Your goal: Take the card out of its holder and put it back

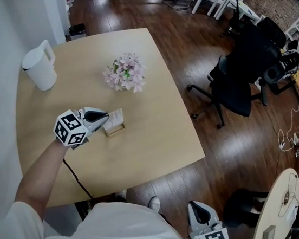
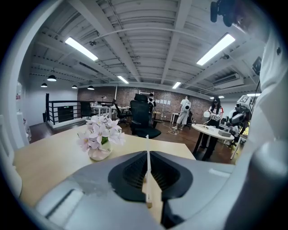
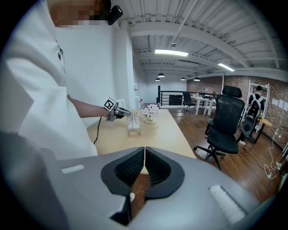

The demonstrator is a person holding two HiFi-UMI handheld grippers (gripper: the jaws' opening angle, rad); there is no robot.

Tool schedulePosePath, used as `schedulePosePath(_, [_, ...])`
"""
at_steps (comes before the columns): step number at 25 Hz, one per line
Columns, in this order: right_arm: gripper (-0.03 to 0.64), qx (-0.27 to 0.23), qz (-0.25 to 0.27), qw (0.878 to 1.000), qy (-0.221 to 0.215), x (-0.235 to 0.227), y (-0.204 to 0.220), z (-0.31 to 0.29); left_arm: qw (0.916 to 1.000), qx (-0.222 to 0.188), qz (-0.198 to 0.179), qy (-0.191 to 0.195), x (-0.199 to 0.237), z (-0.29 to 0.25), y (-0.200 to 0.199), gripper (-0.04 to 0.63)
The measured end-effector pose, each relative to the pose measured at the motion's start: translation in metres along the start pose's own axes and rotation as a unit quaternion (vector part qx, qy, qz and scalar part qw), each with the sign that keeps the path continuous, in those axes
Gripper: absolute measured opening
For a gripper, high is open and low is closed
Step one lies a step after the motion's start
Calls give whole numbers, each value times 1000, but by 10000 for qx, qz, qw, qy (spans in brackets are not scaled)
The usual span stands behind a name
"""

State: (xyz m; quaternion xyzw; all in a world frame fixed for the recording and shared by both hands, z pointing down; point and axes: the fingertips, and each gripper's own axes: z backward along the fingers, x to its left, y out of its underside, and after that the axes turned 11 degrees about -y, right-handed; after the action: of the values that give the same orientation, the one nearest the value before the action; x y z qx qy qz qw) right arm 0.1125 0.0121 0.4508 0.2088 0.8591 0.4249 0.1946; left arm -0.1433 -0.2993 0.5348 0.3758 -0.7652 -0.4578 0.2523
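A small wooden card holder (image 1: 115, 128) sits mid-table with a white card (image 1: 115, 117) standing at it. My left gripper (image 1: 105, 118) reaches in from the left and is shut on the card. In the left gripper view the card (image 2: 147, 152) shows edge-on as a thin white line pinched between the jaws. The right gripper view shows the card (image 3: 132, 119) upright over the holder (image 3: 133, 132); whether it still sits in the slot I cannot tell. My right gripper (image 1: 197, 206) hangs low over the floor off the table's near corner, shut and empty (image 3: 145, 157).
A vase of pink flowers (image 1: 125, 73) stands just beyond the holder. A white pitcher (image 1: 39, 67) is at the table's left edge. A black office chair (image 1: 236, 73) and a round table (image 1: 282, 207) stand to the right. A black cable (image 1: 78, 180) trails off the near edge.
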Motion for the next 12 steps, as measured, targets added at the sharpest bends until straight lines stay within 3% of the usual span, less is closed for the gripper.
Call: schedulePosePath(12, [11,7,-102,9999,121,5,8,4,10000,92,4,32,1,-8,5,17])
